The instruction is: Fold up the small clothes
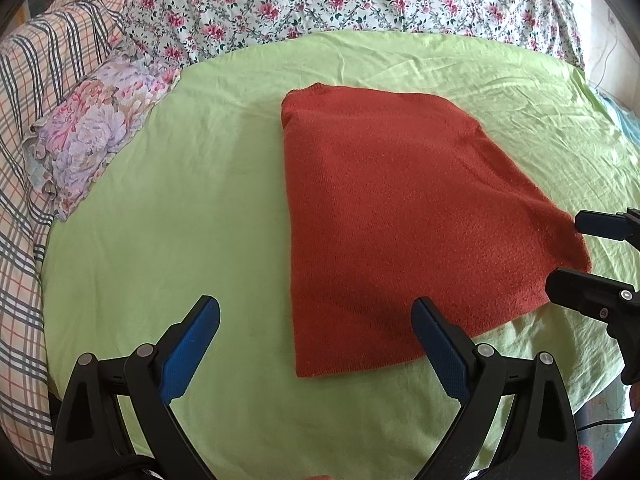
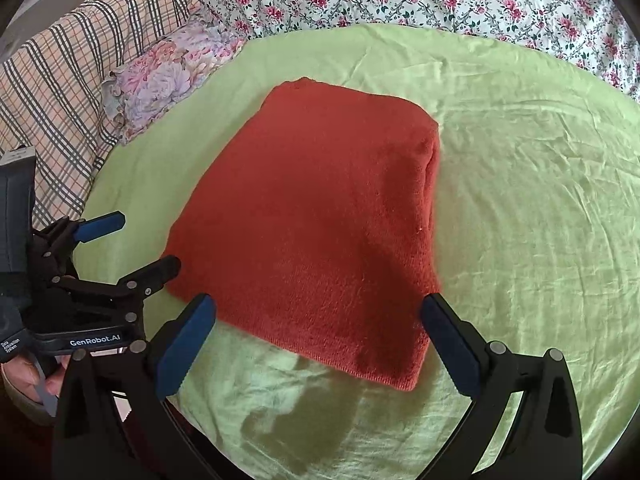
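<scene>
A rust-red knitted garment (image 1: 400, 208) lies folded into a thick rectangle on the light green sheet (image 1: 168, 208); the right wrist view shows it (image 2: 320, 220) with its layers stacked along the right side. My left gripper (image 1: 316, 316) is open above the near left corner of the garment, holding nothing. My right gripper (image 2: 318, 312) is open over the near edge, also holding nothing. The right gripper (image 1: 568, 252) shows at the right edge of the left wrist view, beside the garment's right corner. The left gripper (image 2: 140, 244) appears at the left of the right wrist view.
A floral quilt (image 1: 320, 4) runs along the far side of the bed. A plaid blanket (image 1: 36, 128) and a small flowered pillow (image 1: 96, 132) lie at the left. A hand (image 2: 28, 376) holds the left gripper's handle. The bed's near edge (image 2: 224, 440) is just below the grippers.
</scene>
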Available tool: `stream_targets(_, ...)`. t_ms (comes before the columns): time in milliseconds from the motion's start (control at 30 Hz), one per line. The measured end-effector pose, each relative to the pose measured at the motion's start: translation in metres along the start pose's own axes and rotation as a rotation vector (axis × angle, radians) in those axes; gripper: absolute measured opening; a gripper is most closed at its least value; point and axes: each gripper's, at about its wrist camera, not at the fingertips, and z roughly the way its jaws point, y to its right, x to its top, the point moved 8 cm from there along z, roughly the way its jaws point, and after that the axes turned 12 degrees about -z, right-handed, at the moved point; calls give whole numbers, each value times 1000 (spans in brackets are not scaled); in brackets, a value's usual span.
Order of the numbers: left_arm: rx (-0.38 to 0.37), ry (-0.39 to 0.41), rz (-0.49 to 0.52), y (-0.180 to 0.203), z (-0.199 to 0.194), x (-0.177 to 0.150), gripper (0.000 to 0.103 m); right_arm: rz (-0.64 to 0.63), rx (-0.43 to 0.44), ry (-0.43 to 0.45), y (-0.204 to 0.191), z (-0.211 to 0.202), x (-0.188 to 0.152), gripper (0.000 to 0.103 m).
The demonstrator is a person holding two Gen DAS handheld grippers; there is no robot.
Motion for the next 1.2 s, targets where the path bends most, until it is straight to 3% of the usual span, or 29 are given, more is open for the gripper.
stream_targets(1200,-40,-7,2,5,3,6,97,2,2,-2,0,2,6,102)
